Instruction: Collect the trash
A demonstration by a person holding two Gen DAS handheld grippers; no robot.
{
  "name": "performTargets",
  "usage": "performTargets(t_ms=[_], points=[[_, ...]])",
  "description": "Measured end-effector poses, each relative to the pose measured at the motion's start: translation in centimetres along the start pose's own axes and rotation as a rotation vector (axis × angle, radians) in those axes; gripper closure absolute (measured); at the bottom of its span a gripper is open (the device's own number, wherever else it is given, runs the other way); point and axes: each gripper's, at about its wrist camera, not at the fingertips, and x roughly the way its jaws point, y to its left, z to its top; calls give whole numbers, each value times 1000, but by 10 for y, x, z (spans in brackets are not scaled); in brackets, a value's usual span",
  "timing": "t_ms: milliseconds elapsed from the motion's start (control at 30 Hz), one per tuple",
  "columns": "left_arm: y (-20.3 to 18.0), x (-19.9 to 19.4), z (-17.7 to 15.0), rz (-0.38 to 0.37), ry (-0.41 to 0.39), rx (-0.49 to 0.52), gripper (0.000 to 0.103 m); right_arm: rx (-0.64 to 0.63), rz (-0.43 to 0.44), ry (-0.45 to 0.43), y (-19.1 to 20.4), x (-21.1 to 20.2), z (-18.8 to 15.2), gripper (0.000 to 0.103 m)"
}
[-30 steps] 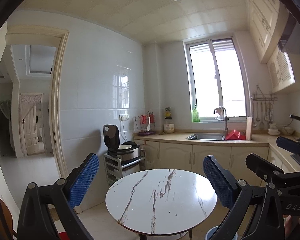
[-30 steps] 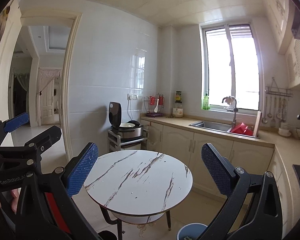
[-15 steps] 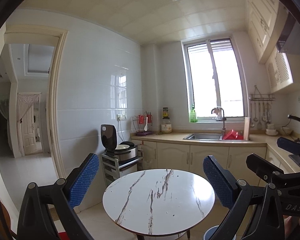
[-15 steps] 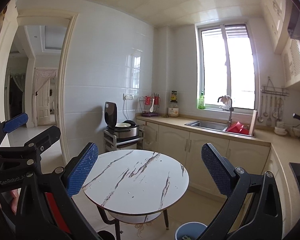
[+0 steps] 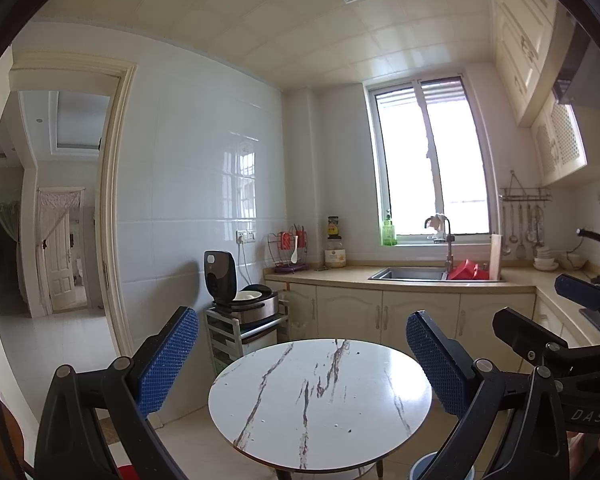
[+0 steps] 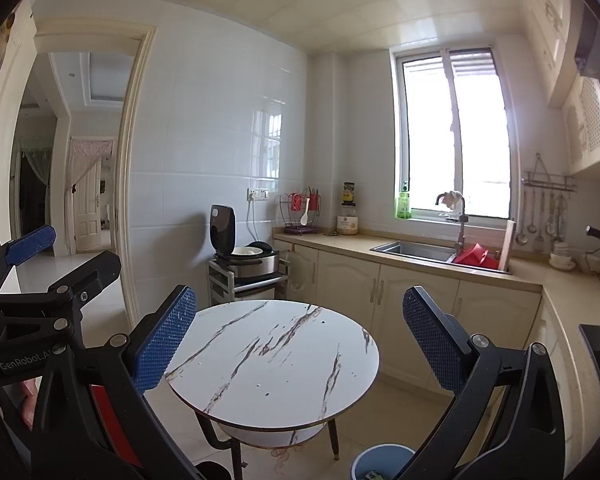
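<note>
Left gripper, right gripper both wide, empty; blue bin cut off behind finger.

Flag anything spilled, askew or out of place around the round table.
Little stands out. A few dark specks dot the round marble-patterned table, near its front edge. The black rice cooker on the side rack stands with its lid open. Nothing looks spilled or tipped.

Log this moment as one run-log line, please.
left gripper: open, holding nothing | right gripper: open, holding nothing | round table: no trash seen | blue bin: on floor beside table
</note>
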Motion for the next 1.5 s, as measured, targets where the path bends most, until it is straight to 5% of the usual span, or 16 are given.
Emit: performTargets(t_ms=[1500], points=[[48,11,0,-17,10,14,1,7,0,14,2,1,2,0]])
